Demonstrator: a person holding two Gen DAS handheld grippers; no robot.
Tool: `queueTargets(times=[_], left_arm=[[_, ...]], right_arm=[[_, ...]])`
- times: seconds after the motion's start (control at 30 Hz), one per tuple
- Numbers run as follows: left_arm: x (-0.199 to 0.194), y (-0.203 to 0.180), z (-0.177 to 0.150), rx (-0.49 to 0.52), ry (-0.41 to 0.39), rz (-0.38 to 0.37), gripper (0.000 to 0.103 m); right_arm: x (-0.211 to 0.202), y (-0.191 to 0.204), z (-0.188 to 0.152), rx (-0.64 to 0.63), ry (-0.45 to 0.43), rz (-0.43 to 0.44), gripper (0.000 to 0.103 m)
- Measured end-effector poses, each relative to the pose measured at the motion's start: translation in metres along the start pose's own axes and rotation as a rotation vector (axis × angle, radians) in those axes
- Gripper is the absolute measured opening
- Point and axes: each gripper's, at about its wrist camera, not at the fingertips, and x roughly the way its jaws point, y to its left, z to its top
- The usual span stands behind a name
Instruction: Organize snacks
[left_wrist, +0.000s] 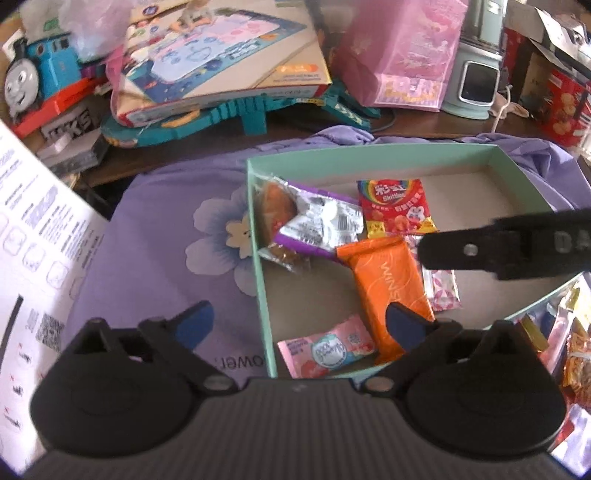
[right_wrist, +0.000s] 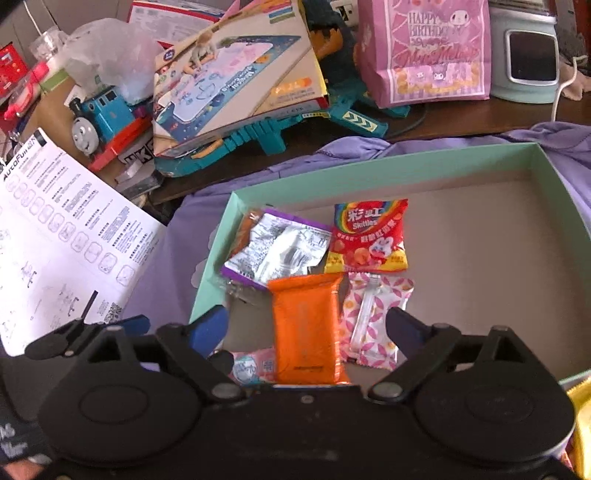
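Note:
A mint green box (left_wrist: 258, 258) lies on a purple cloth and holds several snacks. These are an orange pack (left_wrist: 388, 280), a red Skittles bag (left_wrist: 395, 208), a crumpled silver-and-purple wrapper (left_wrist: 321, 221), a pink packet (left_wrist: 328, 350) and a pink-patterned candy (left_wrist: 443, 291). My left gripper (left_wrist: 299, 319) hangs open over the box's left wall with nothing between its fingers. My right gripper (right_wrist: 306, 325) is open above the orange pack (right_wrist: 303, 314) and the patterned candy (right_wrist: 373, 317), and its pads press on neither. One right finger (left_wrist: 509, 247) crosses the left wrist view.
The purple cloth (left_wrist: 166, 240) covers the table front. A white instruction sheet (right_wrist: 62, 229) lies to the left. Behind the box are a toy train (right_wrist: 99, 114), a game box (right_wrist: 236, 74), a pink gift bag (right_wrist: 424, 51) and a small appliance (right_wrist: 528, 55). More snack bags (left_wrist: 576, 350) sit right of the box.

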Motion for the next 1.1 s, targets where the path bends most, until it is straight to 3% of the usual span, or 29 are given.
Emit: queueTargets(times=[0.07,0.7,1.03,1.1], left_arm=[[-0.004,0.001,-0.002,-0.011,0.002,-0.006,0.102],[-0.082,-0.02,-0.037,0.011,-0.054,-0.016,0.103],[-0.092,-0.033,-0.084,0.022,-0.002,-0.03,0.103],[-0.088,-0.036,-0.095,0.033,0.02,-0.036,0.103]], right_arm=[[-0.006,-0.002,-0.004,-0.002,-0.007,-0.005,0.102],[-0.09,0.008,-0.046,-0.078,-0.073,-0.04,0.103],[-0.109,0.004,-0.095,-0.101,-0.071,-0.126,0.103],[-0.107,0.004,-0.104,-0.103,-0.052,-0.13,0.098]])
